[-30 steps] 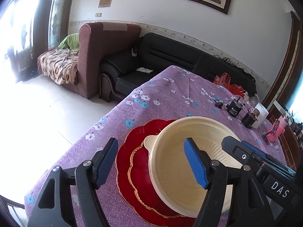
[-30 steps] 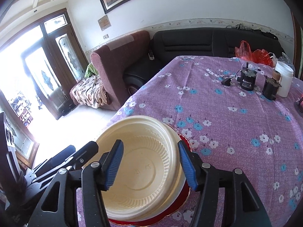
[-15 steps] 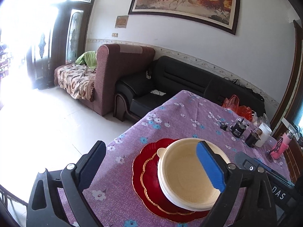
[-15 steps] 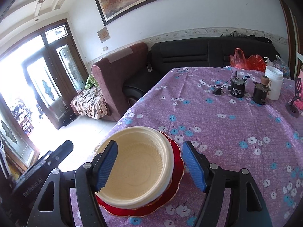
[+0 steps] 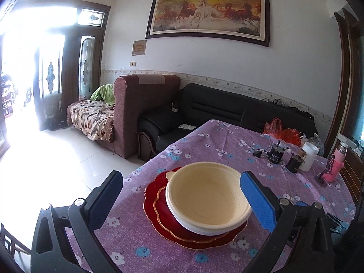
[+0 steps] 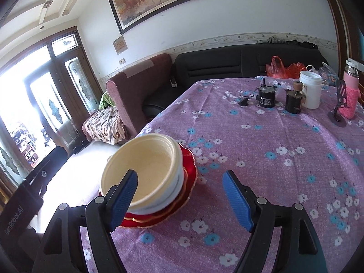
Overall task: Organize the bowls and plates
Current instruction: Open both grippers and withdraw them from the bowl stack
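A cream bowl (image 5: 206, 201) sits nested on white bowls, stacked on red gold-rimmed plates (image 5: 157, 211) on the purple floral tablecloth (image 5: 227, 145). My left gripper (image 5: 182, 200) is open and empty, pulled back above the stack, its blue pads wide on either side. In the right wrist view the same cream bowl (image 6: 145, 170) and red plates (image 6: 188, 170) lie at the table's left edge. My right gripper (image 6: 182, 198) is open and empty, just right of and behind the stack. The left gripper's black body (image 6: 25, 195) shows at far left.
At the table's far right stand a black motor (image 6: 266, 95), a dark jar (image 6: 293, 100), a white tub (image 6: 310, 89), a pink bottle (image 6: 350, 91) and a phone stand (image 6: 339, 111). Sofas (image 5: 145, 107) and tiled floor lie beyond the left table edge.
Both grippers have pulled back and up from the bowl stack and opened wider. The cream bowl now rests on the stack, free of the fingers.
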The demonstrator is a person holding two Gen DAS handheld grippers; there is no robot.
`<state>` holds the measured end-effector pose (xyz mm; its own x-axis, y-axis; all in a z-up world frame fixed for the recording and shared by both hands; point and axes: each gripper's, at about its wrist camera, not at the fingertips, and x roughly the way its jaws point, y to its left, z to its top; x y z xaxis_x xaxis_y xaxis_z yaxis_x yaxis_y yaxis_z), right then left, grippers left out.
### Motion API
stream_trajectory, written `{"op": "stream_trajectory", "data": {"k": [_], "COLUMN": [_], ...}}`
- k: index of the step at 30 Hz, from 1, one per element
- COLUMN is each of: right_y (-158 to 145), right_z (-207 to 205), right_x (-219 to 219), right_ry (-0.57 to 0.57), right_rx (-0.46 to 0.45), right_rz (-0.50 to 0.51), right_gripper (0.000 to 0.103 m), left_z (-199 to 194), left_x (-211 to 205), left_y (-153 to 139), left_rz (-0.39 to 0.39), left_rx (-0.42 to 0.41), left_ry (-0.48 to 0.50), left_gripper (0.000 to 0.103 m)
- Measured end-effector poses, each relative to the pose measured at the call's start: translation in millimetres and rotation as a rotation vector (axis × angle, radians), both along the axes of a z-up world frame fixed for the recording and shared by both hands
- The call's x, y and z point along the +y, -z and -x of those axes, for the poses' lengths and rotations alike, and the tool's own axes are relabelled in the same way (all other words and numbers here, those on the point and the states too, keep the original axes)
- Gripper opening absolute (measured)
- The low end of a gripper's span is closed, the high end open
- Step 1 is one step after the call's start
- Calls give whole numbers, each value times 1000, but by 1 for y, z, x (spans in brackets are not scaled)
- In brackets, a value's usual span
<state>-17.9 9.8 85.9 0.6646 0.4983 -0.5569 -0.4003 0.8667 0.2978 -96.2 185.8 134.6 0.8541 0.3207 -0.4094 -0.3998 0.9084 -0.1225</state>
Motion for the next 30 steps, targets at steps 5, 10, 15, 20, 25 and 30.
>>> {"op": "stream_trajectory", "data": {"k": [5, 10, 15, 20, 25, 30], "right_y": [11, 22, 28, 30, 32, 33], "right_z": [8, 17, 27, 41, 53, 57], "right_x": [-18, -34, -42, -40, -38, -37], "right_ry": [16, 28, 27, 6, -16, -27], "right_rx": [19, 33, 26, -5, -34, -37], "right_rz": [10, 28, 38, 63, 89, 96], "right_gripper": [83, 84, 84, 84, 84, 85], "left_z": [0, 10, 25, 32, 25, 16], "left_x": [-24, -41, -53, -60, -65, -60], "left_y": [14, 21, 19, 19, 30, 40], "left_rz": [-22, -51, -92, -86, -79, 5], "left_rx": [44, 47, 27, 20, 101, 178], "left_ry": [17, 12, -35, -41, -38, 11], "left_gripper": [103, 103, 103, 103, 103, 103]}}
